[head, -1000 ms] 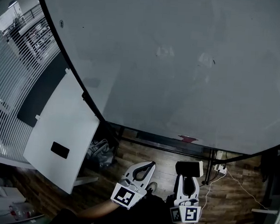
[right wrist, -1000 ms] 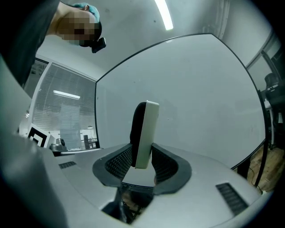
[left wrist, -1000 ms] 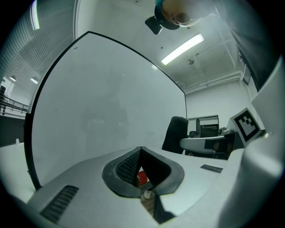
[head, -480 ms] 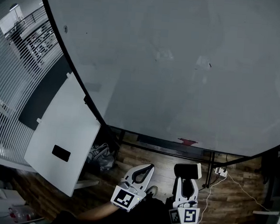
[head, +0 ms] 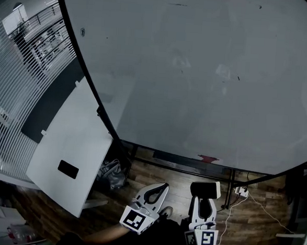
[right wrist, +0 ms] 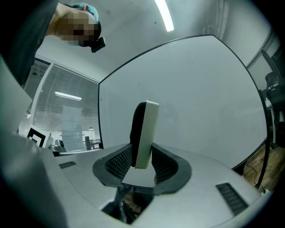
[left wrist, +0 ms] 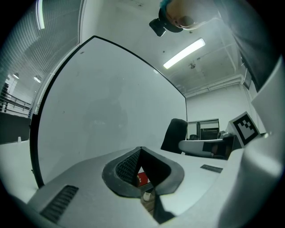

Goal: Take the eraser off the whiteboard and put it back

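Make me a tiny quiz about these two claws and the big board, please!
1. Fill the gap: the right claw is shut on the ____.
2. Pick one: what big thing fills most of the head view? A) a whiteboard B) a bookshelf C) a fridge
3. True or false: the left claw is holding something too.

Key:
1. eraser
2. A
3. False: its jaws are together with nothing between them.
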`<state>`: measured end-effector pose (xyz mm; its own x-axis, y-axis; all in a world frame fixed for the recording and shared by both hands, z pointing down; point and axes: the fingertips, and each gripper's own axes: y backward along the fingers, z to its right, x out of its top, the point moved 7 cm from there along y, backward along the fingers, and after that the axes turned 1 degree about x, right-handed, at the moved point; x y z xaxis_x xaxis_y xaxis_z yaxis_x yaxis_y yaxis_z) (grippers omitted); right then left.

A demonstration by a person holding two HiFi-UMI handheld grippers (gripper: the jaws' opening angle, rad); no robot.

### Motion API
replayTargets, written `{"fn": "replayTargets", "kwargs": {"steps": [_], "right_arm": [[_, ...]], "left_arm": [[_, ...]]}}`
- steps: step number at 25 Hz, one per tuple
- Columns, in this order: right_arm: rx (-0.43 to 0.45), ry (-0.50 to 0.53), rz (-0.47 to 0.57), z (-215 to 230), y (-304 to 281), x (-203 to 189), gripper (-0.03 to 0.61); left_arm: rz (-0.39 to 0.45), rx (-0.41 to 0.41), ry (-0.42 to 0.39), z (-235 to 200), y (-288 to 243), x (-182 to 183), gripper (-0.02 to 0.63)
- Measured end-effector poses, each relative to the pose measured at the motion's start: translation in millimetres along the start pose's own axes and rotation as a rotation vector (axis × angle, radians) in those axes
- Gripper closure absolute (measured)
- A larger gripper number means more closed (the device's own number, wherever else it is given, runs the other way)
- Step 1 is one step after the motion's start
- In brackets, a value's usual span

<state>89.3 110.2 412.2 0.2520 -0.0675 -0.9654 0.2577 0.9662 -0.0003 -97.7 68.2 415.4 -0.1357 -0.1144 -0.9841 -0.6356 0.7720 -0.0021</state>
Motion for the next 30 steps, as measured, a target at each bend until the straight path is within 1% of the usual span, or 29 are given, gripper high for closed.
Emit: {"fn": "replayTargets", "kwargs": {"steps": [4, 9, 13, 17, 23, 27, 30], "right_arm": [[-0.003, 0.013, 0.018, -9.4, -4.0, 0.3, 0.436], [-0.015, 0.012, 0.009, -21.4, -7.6, -6.3, 0.436], [0.007, -0.045, 0.062, -37.9, -17.2, -1.1, 0.436], [-0.018, -0.075, 0.063, -40.1, -23.9, -10.5, 0.436], [-0.043, -0.144, 0.059, -24.9, -33.5, -20.9, 0.436], [-0.071, -0.222, 0.035, -6.8, -47.1, -31.8, 0.436], [-0.081, -0.223, -0.005, 15.3, -51.5, -50.1, 0.436]], "left_arm": [[0.011, 0.004, 0.005, -8.1, 6.0, 1.7, 0.614], [0.006, -0.005, 0.0, -19.8, 15.7, -1.4, 0.614], [0.008, -0.021, 0.013, -29.4, 23.3, -2.5, 0.614], [0.012, -0.033, 0.013, -40.7, 22.9, -3.2, 0.614], [0.012, -0.043, 0.008, -43.1, 11.2, -5.7, 0.614], [0.011, -0.045, -0.01, -43.7, -3.2, -6.1, 0.614], [0.01, -0.05, -0.018, -41.5, -14.2, -4.5, 0.614]]}}
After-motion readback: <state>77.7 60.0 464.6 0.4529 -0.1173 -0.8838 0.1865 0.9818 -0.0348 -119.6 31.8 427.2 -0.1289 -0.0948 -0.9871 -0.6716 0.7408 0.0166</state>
